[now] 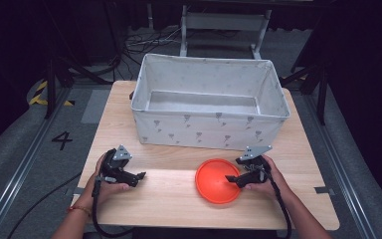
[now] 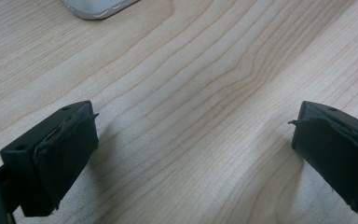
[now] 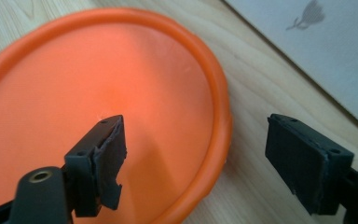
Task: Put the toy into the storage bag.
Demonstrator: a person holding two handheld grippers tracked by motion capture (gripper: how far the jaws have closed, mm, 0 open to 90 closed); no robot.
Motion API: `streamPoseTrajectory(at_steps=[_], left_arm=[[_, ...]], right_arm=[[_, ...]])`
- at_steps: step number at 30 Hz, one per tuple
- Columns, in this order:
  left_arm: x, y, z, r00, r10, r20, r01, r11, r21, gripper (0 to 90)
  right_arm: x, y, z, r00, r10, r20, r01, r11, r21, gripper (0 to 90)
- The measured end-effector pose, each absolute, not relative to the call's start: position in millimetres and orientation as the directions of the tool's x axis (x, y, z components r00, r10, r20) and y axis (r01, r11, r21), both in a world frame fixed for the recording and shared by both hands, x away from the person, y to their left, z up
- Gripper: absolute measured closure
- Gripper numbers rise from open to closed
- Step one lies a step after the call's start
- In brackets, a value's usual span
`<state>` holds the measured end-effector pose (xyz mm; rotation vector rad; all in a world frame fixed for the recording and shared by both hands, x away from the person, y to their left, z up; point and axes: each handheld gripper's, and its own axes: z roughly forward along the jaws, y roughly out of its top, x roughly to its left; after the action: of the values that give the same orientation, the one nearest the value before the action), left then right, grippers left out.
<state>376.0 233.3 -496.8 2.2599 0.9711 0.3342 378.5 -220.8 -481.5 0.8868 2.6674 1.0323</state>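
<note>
Pale wood table [image 1: 169, 199] lies bare under the left gripper [image 1: 140, 176], jaws spread and holding nothing. Right of centre sits the orange plastic plate [image 1: 218, 180], probably light, stiff and slick; the right gripper [image 3: 193, 161] straddles its raised rim, spread, the best hold. Behind, the fabric bin [image 1: 209, 130] stands open, near the plate

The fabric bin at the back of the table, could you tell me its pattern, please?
The fabric bin is pale grey with small darker grey motifs, clearest in the high view.
</note>
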Motion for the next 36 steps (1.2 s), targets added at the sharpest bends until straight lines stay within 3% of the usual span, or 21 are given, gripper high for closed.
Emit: streamPoseTrajectory(at_steps=[5,15,19,20,26,36], left_arm=[[376,233,-497,0.692,0.721,-0.022,0.556,-0.515,0.652,0.8],[376,233,-497,0.692,0.721,-0.022,0.556,-0.515,0.652,0.8],[376,233,-497,0.692,0.722,-0.022,0.557,-0.514,0.653,0.8],[376,233,-497,0.692,0.721,-0.022,0.556,-0.514,0.653,0.8],[376,233,-497,0.692,0.721,-0.022,0.556,-0.514,0.653,0.8],[376,233,-497,0.692,0.721,-0.022,0.557,-0.514,0.652,0.8]], right_arm=[[377,-218,-488,-0.83,0.55,0.091,0.471,0.605,0.641,16.6],[369,-210,-490,-0.844,0.531,0.081,0.443,0.604,0.662,19.9],[370,-211,-490,-0.831,0.55,0.086,0.454,0.58,0.676,29.9],[370,-213,-489,-0.824,0.559,0.089,0.46,0.57,0.681,37.5],[375,-221,-487,-0.797,0.584,0.157,0.507,0.505,0.698,60.7],[368,-226,-458,-0.849,0.509,0.141,0.431,0.515,0.741,77.5]])
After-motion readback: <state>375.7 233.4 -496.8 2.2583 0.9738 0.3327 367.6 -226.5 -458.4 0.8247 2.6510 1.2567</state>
